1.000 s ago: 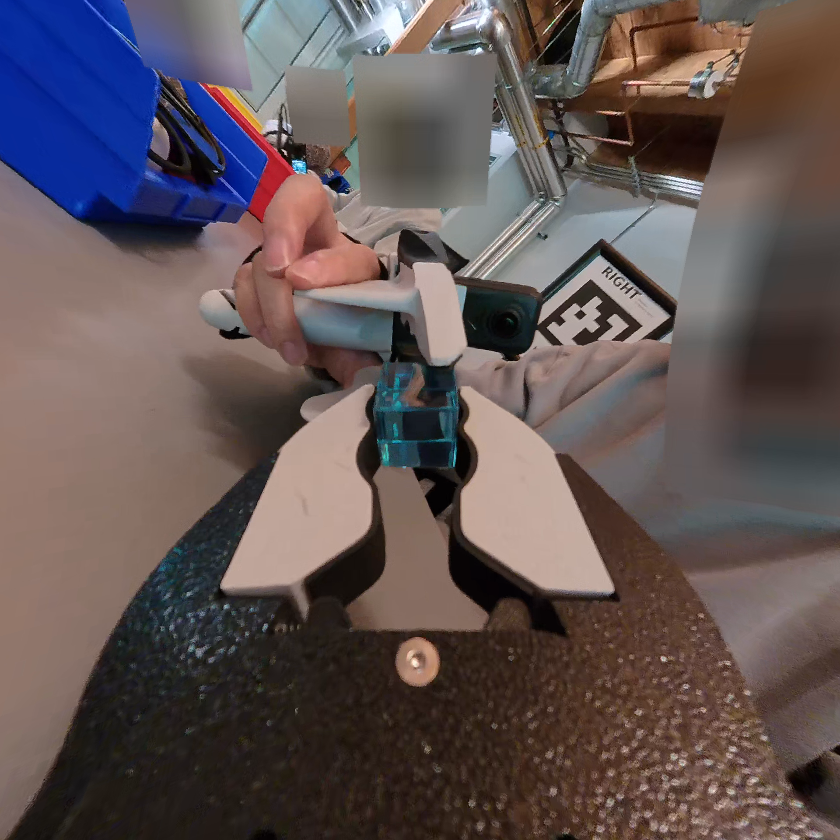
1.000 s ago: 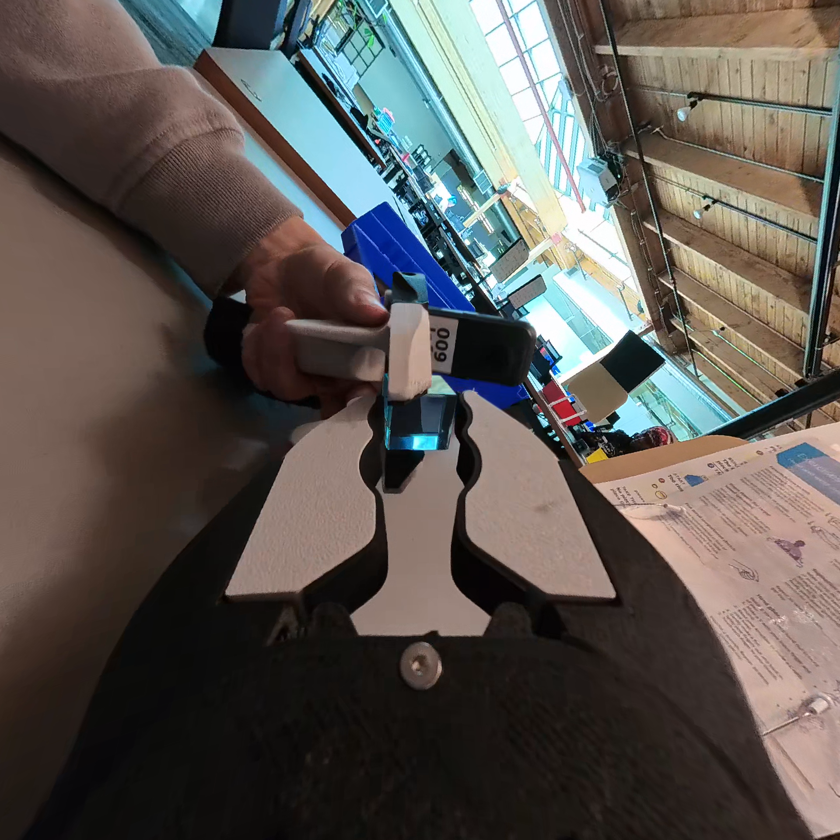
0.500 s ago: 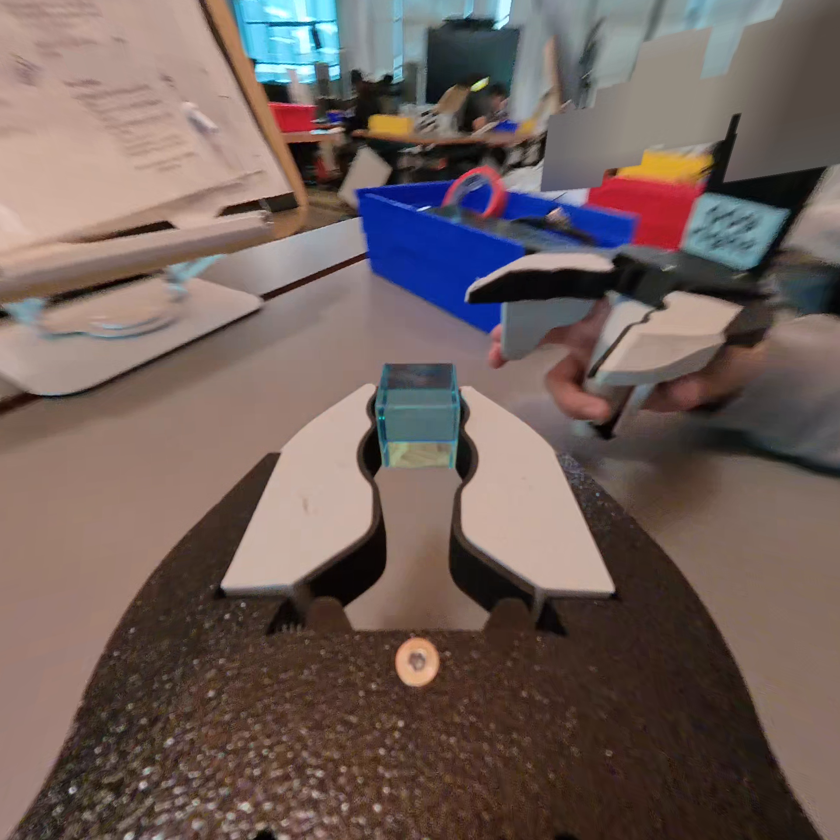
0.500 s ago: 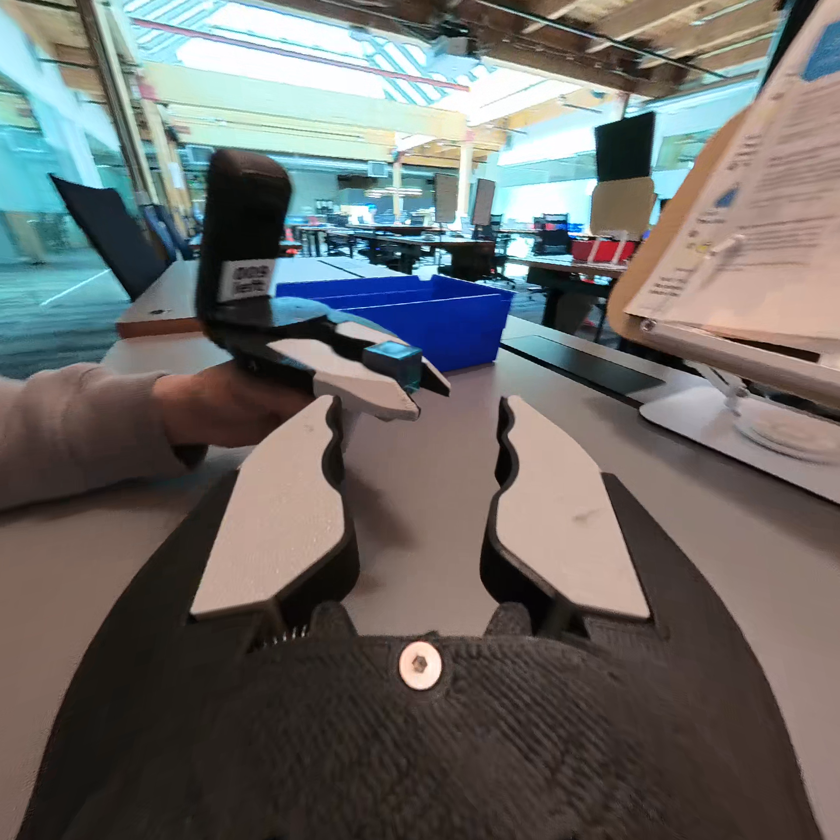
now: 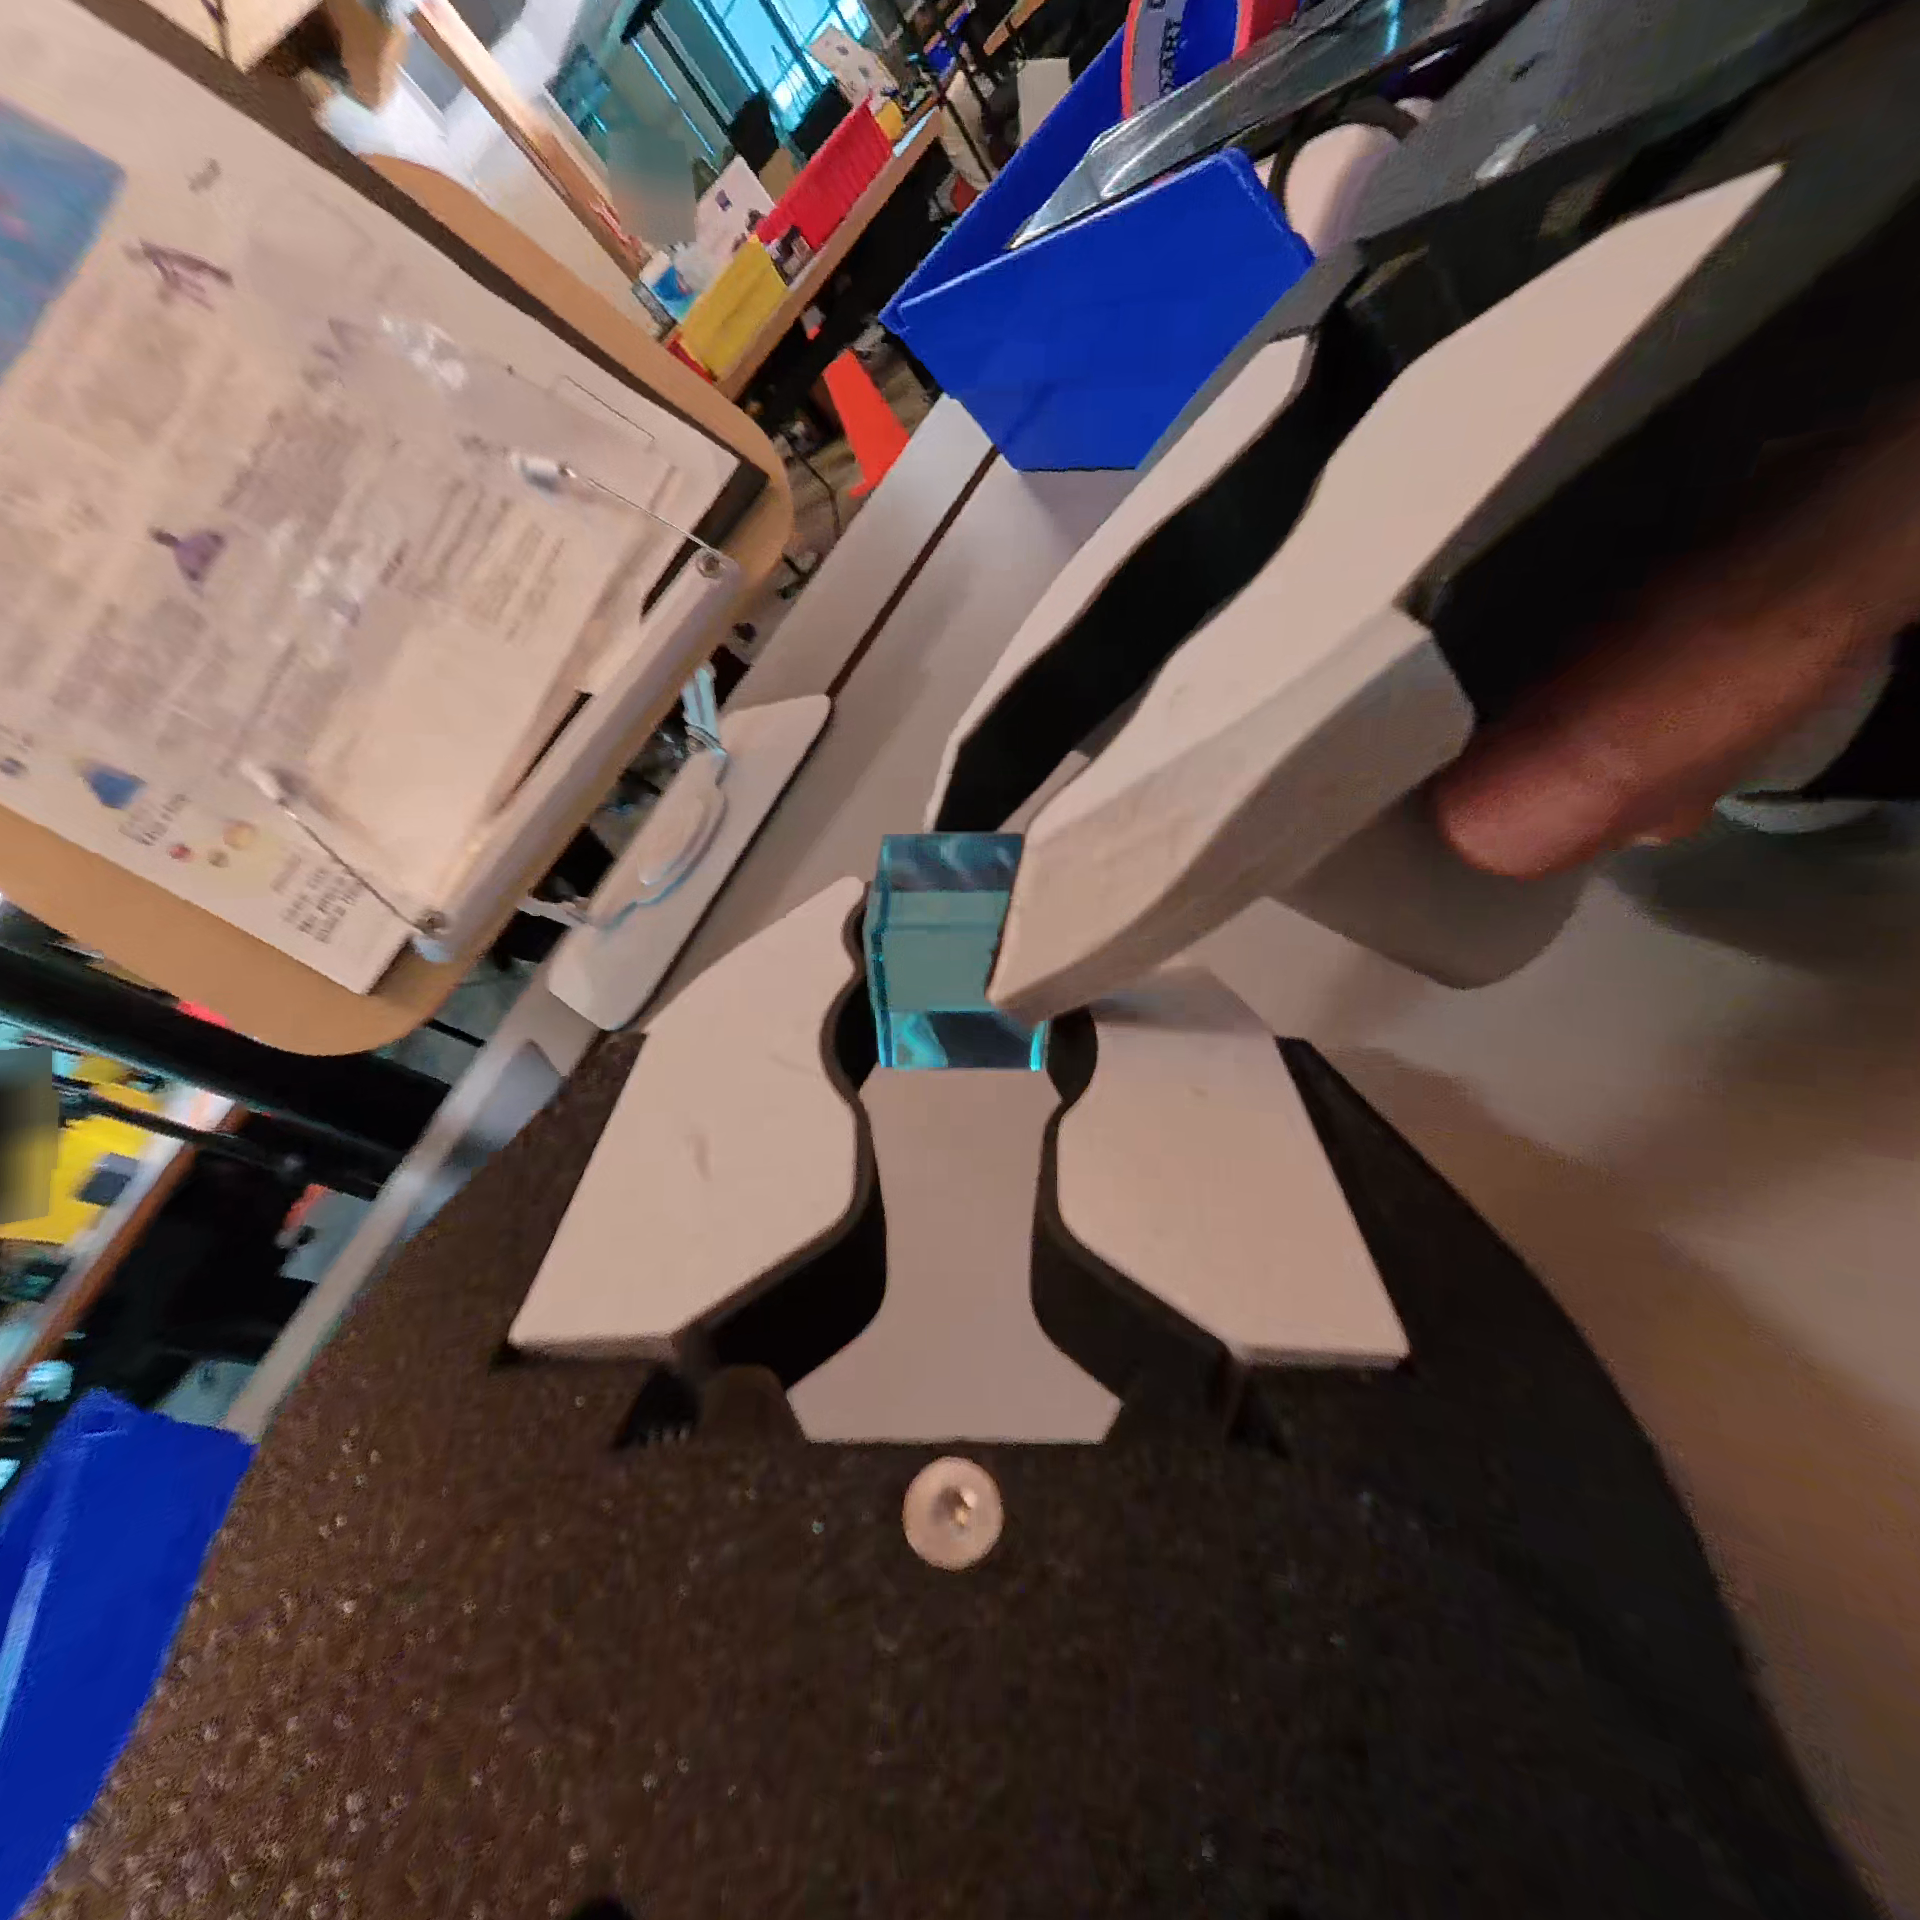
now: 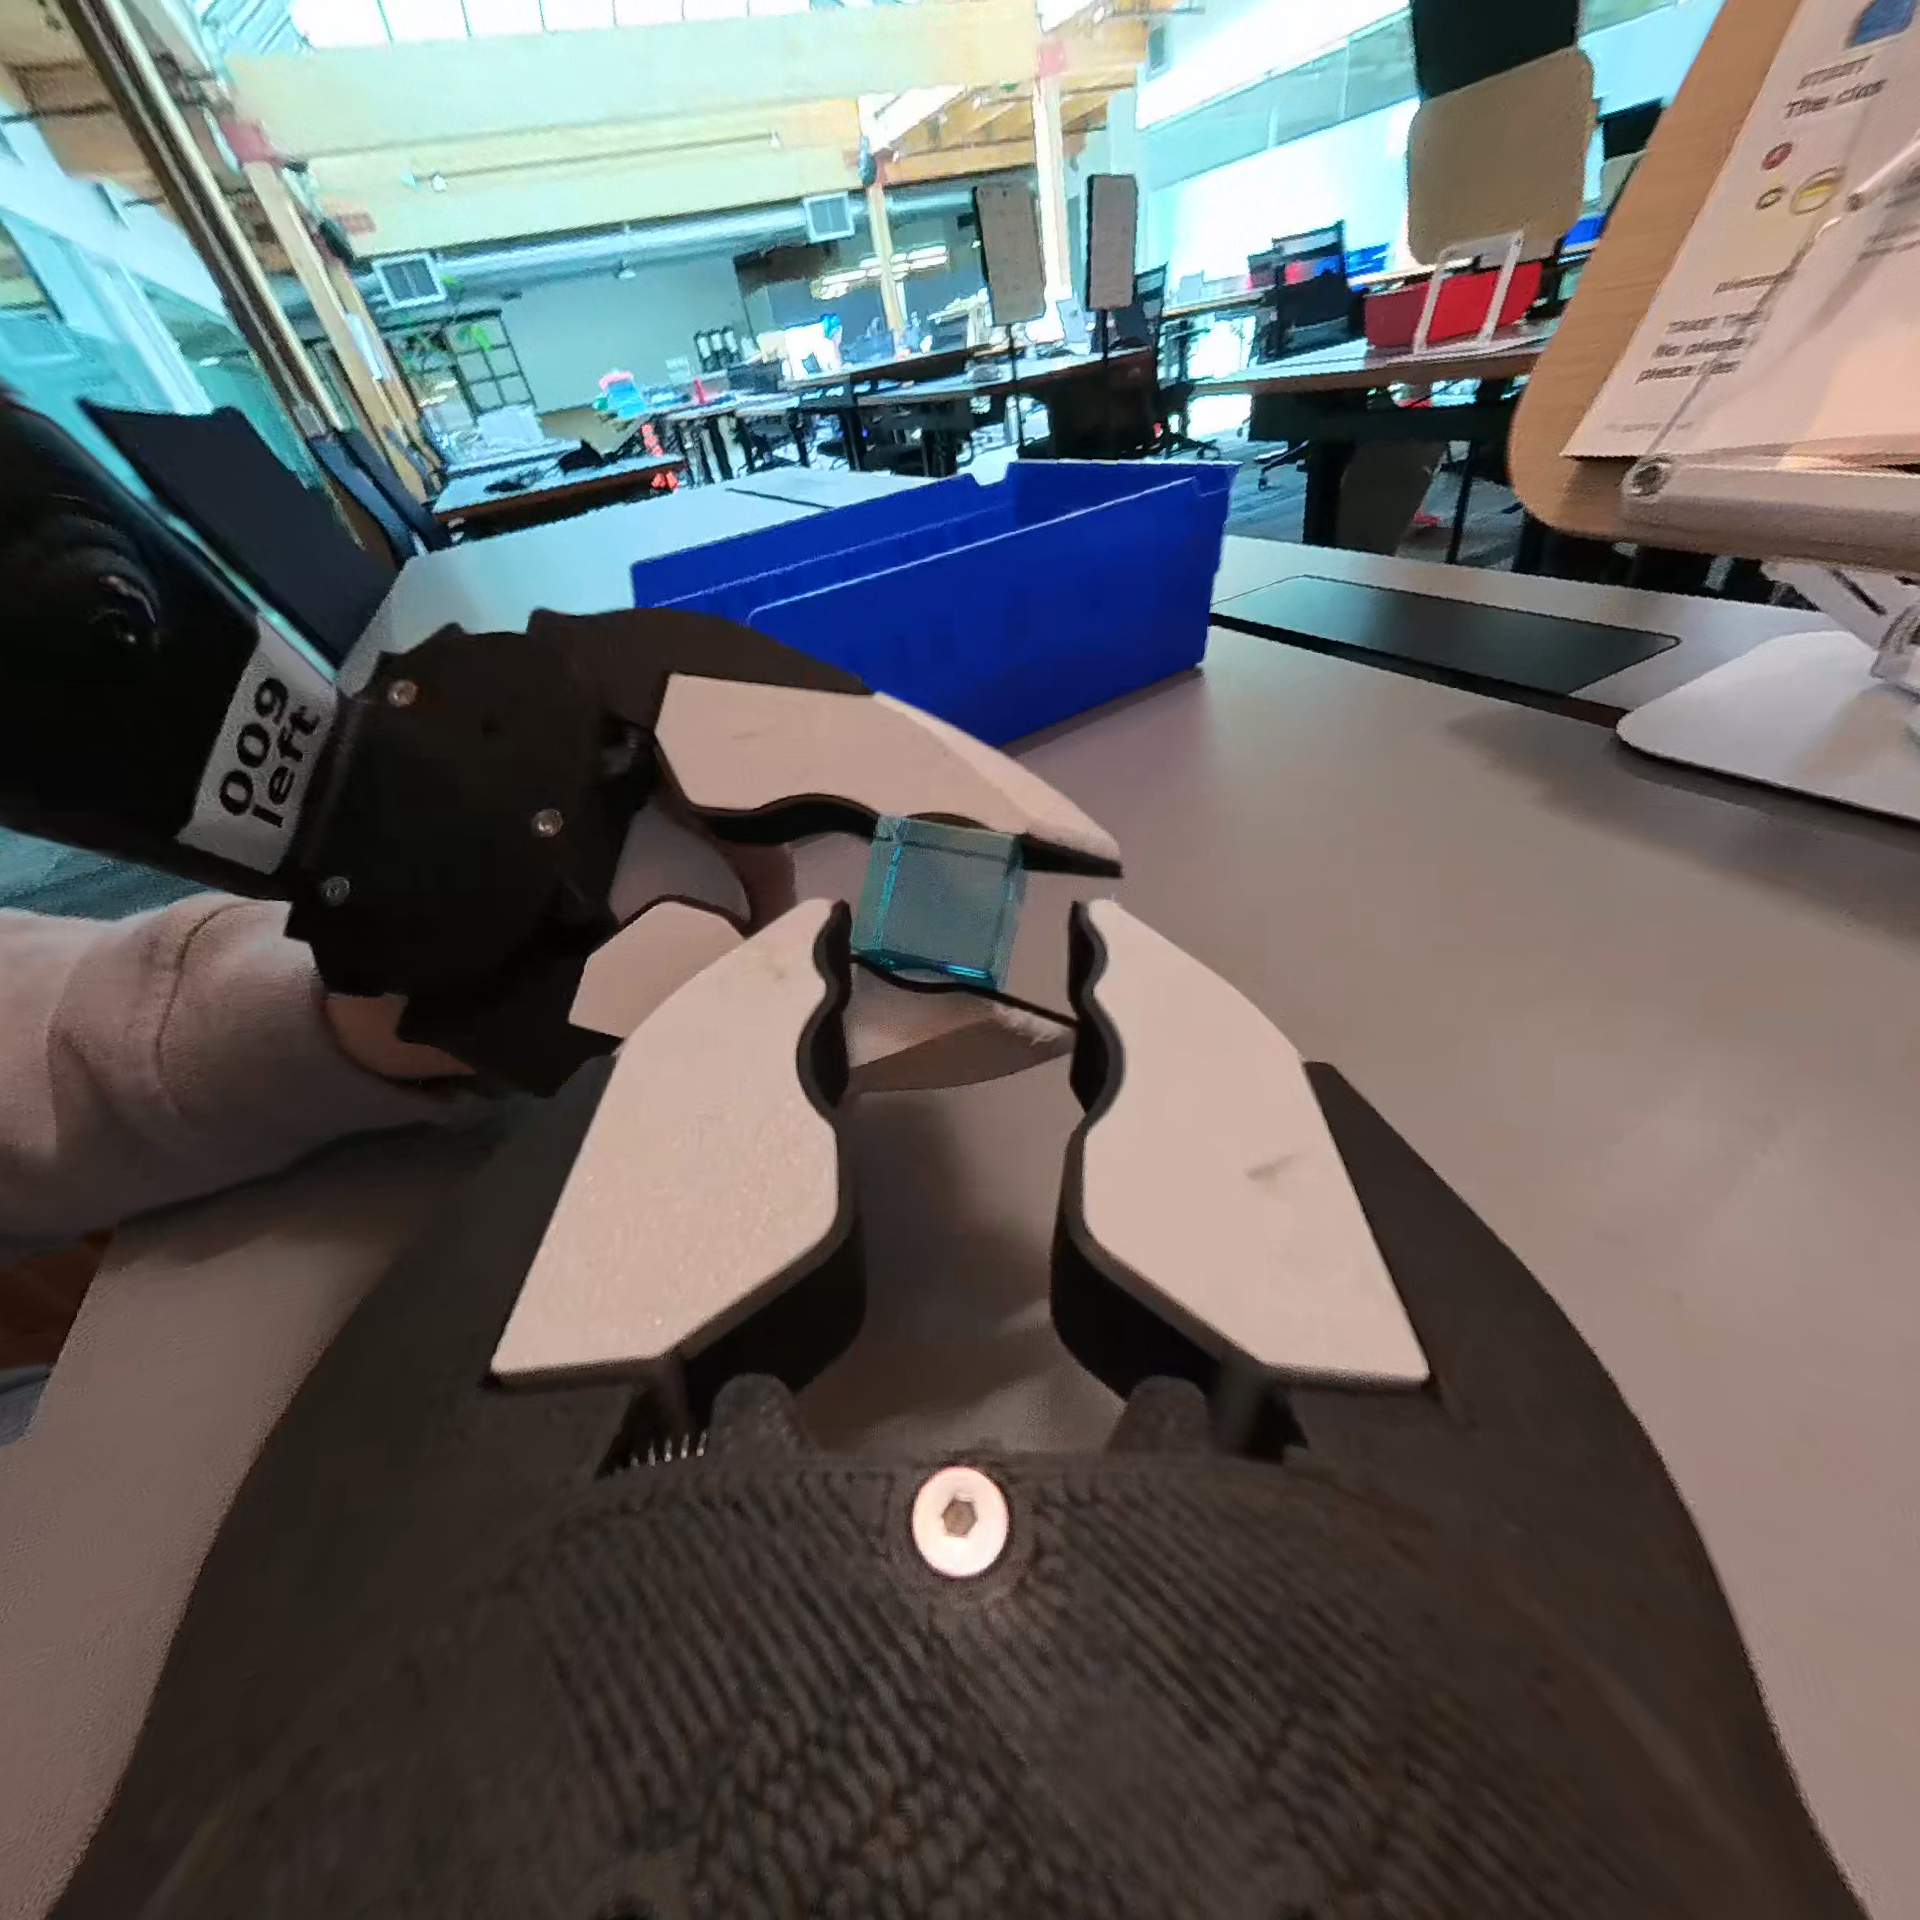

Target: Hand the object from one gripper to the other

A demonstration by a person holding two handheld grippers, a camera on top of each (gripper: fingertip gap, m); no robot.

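Observation:
A translucent blue cube is held above the grey table in my left gripper, which is shut on it. My right gripper is open, and the cube lies between its fingertips with a gap on each side. In the left wrist view the right gripper's fingers reach in from the upper right, the near one overlapping the cube's right edge. In the right wrist view the left gripper comes in from the left, its upper finger above the cube. A hand holds each gripper.
A blue bin stands on the table behind the grippers and also shows in the left wrist view. A tilted board with papers on a white base stands to the right. The tips of both grippers are at nearly the same place.
One second ago both grippers were closed around the cube. The right gripper opened and drew away, then came back with its open fingers around the cube. The left gripper kept hold.

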